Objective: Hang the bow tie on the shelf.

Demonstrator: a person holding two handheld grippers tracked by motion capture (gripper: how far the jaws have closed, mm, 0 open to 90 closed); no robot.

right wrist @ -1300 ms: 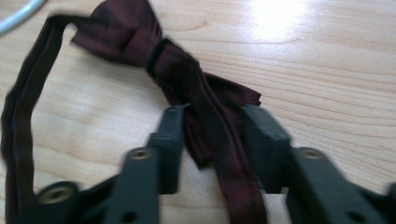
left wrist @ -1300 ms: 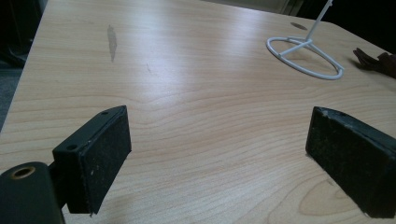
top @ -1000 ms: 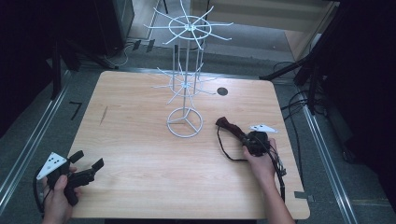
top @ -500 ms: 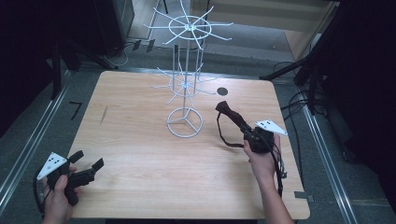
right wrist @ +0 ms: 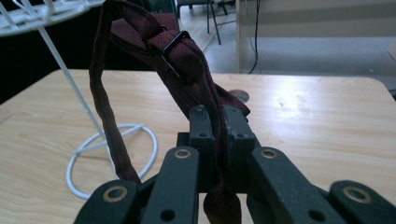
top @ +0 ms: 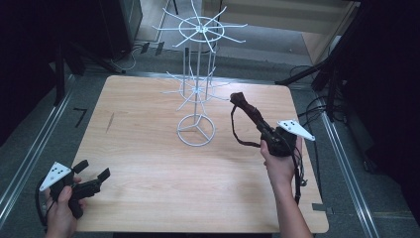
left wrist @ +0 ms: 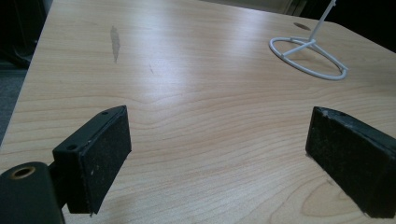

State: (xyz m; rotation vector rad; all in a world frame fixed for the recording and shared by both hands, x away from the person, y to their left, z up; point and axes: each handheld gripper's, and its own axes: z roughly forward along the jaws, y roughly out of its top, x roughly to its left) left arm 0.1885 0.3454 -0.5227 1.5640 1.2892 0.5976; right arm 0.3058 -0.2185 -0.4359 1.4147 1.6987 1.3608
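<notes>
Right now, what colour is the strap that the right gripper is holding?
Dark red, almost maroon, with a black buckle. The strap shows best in the right gripper view, pinched in the right gripper.

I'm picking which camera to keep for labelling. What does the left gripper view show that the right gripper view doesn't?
Left gripper view: the left gripper with jaws spread wide over bare wood, and a dark smudge on the table.

Right gripper view: the right gripper clamped on a dark red strap with a black buckle, plus the stand's upper wire tier.

Both: the wooden table and the white wire stand's ring base.
</notes>
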